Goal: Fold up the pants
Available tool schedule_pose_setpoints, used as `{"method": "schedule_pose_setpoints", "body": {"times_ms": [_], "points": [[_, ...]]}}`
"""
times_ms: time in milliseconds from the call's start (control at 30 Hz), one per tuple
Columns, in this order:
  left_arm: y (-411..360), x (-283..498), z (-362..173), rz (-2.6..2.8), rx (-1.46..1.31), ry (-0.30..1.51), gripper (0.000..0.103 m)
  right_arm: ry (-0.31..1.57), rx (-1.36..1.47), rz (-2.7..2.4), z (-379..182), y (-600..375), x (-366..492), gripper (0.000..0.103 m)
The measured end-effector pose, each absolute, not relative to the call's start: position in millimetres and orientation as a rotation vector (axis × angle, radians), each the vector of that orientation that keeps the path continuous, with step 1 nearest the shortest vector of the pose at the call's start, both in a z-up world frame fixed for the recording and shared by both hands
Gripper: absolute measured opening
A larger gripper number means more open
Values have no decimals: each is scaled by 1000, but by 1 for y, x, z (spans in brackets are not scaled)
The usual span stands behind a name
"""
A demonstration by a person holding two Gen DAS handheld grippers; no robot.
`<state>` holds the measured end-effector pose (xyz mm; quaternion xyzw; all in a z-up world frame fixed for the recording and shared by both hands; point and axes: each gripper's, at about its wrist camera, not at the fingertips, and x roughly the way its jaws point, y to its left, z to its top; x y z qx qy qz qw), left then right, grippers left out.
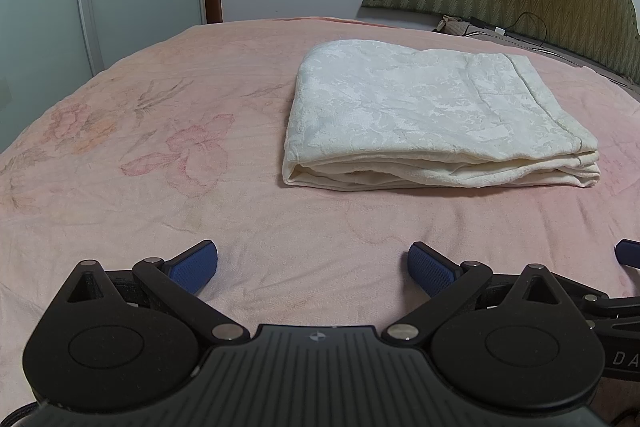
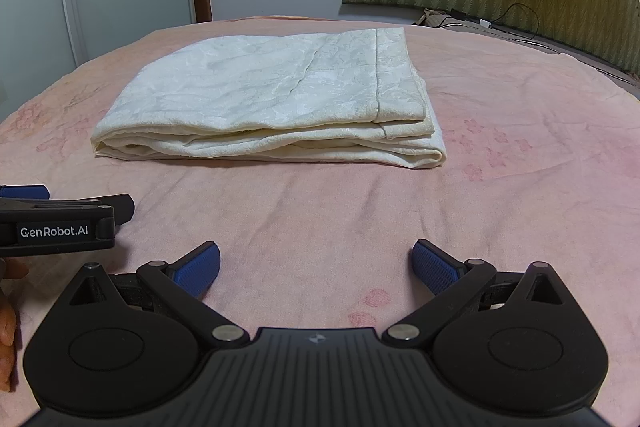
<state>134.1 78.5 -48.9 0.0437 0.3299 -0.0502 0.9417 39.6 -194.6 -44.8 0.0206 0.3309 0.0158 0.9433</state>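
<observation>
The left hand-held gripper (image 1: pixel 313 269) is matte black, with a ribbed centre plate bearing a small round emblem, two rounded disc housings, angular linkage arms joined by silver pins, and blue textured pads (image 1: pixel 195 265). The right hand-held gripper (image 2: pixel 316 269) is built the same. Seen from the right wrist, the left unit's side carries white "GenRobot.AI" lettering.
</observation>
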Motion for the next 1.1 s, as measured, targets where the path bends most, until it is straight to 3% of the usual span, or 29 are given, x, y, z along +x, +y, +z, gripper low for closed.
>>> {"method": "schedule_pose_setpoints", "body": {"times_ms": [367, 600, 1100], "points": [[86, 142, -44, -127, 106, 688, 103, 590, 22, 93, -21, -196, 44, 103], [103, 153, -46, -76, 62, 684, 103, 684, -5, 135, -42, -184, 56, 103], [102, 152, -47, -75, 81, 675, 103, 666, 8, 94, -43, -176, 47, 103]]}}
